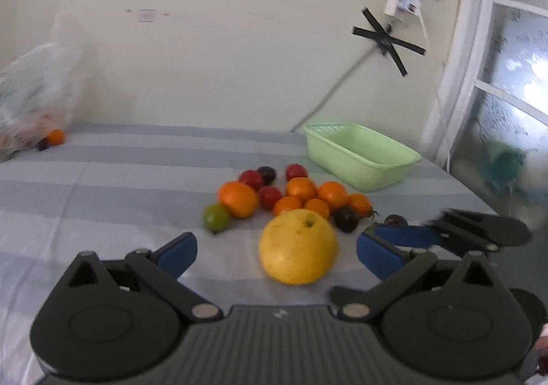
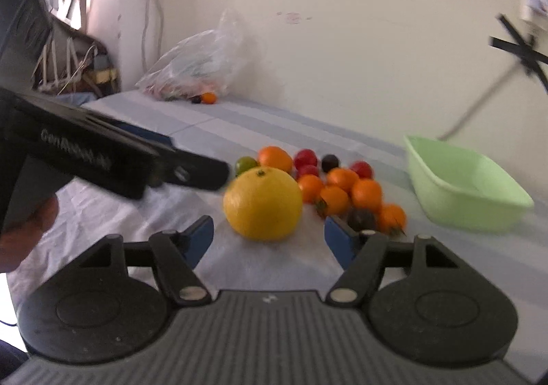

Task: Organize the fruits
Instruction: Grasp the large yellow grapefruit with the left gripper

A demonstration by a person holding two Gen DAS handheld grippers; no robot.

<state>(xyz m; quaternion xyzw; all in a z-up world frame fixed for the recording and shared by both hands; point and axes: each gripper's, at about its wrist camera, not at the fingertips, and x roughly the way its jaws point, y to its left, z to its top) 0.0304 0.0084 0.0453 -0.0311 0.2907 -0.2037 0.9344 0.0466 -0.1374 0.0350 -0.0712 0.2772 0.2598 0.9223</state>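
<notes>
The plastic bag point(image 2: 198, 60) at the far left holds contents too blurred to name. The green basket point(image 2: 465, 183) has its inside floor hidden by its near wall. Beyond the window point(image 1: 513, 84), everything is a smear.

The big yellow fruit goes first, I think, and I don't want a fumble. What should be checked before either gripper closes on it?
1. Yellow fruit free, nothing pressing on it: ok.
2. Left gripper open wide enough: ok.
3. Right gripper open, holding nothing: ok.
4. Green basket has room: ok, looks empty.
5. Small orange fruits clear of the yellow fruit: not ok, crowded close behind.
6. Fruit centred between the pads: cannot tell.
</notes>
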